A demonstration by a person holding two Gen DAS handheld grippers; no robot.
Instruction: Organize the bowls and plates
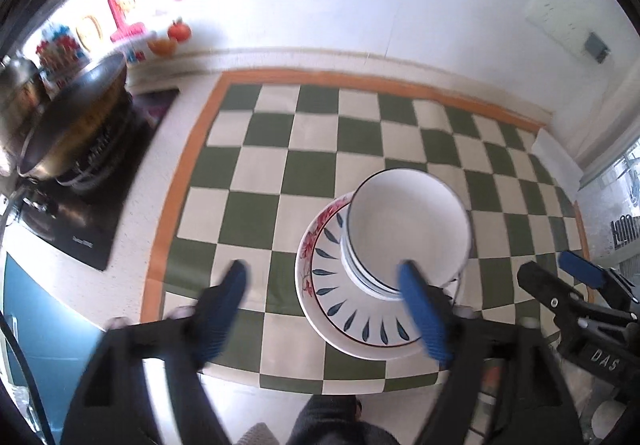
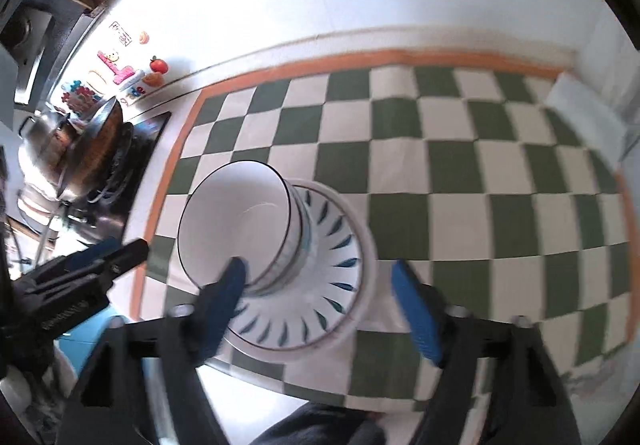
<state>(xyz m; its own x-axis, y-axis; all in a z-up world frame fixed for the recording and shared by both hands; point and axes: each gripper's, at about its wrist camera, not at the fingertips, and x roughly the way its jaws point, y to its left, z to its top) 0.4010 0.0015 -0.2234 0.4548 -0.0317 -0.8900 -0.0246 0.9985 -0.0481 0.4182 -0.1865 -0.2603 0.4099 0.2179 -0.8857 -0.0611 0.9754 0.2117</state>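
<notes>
Kitchen tabletop (image 1: 188, 181) under a green-and-cream checkered mat (image 1: 304, 149), dishes stacked near its front edge.

At the far left a steel wok (image 1: 72, 117) is sitting on a black stove (image 1: 80, 221), with bright stickers (image 1: 128, 21) showing on the white wall behind. Moving right, the left gripper (image 1: 328, 309) is hovering with its blue-padded jaws spread wide and nothing between the pads. Beyond it, a large plate (image 1: 352, 333) with dark leaf marks and a red floral rim is lying on the mat, carrying a stack of white bowls (image 1: 408, 229) with thin dark rims; the top bowl is sitting tilted. Further right, the right gripper (image 2: 320, 301) is hanging above the same stack, its jaws likewise wide apart and gripping nothing, the plate's rim showing in the gap between them.
</notes>
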